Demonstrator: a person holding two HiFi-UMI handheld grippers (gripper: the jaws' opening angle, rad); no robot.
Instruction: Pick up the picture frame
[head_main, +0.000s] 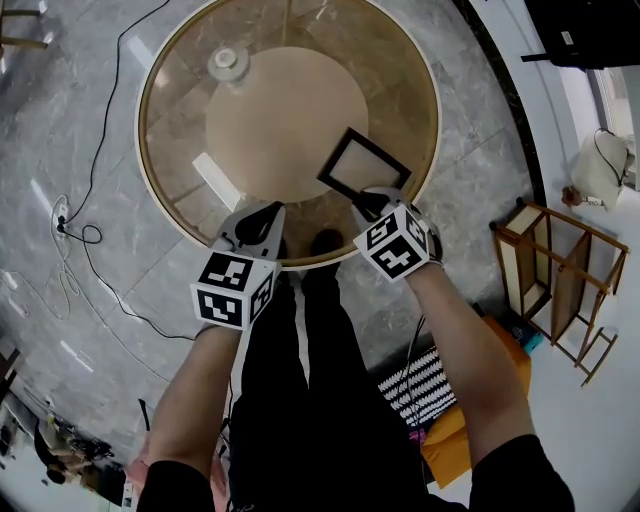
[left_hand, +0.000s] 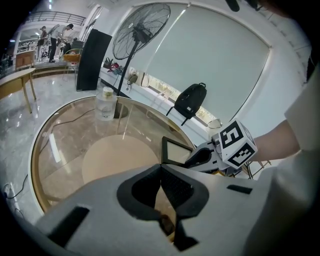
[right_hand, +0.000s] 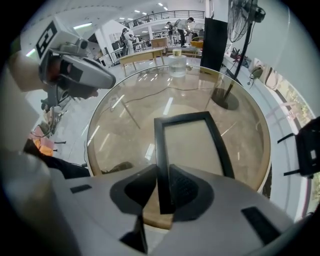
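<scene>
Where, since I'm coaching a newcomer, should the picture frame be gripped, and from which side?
Take the picture frame by its thin side rail, from above at the table's near edge. It lies on the glass, so probably only a rail fits between jaws; the panel is too wide. The right gripper is closed on that rail.

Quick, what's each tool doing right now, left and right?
Left tool: closed, empty.
Right tool: closed on the picture frame edge.

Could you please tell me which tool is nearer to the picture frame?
Right. The right tool grips the picture frame by its edge; the left tool, shut, is off to its left, apart.
</scene>
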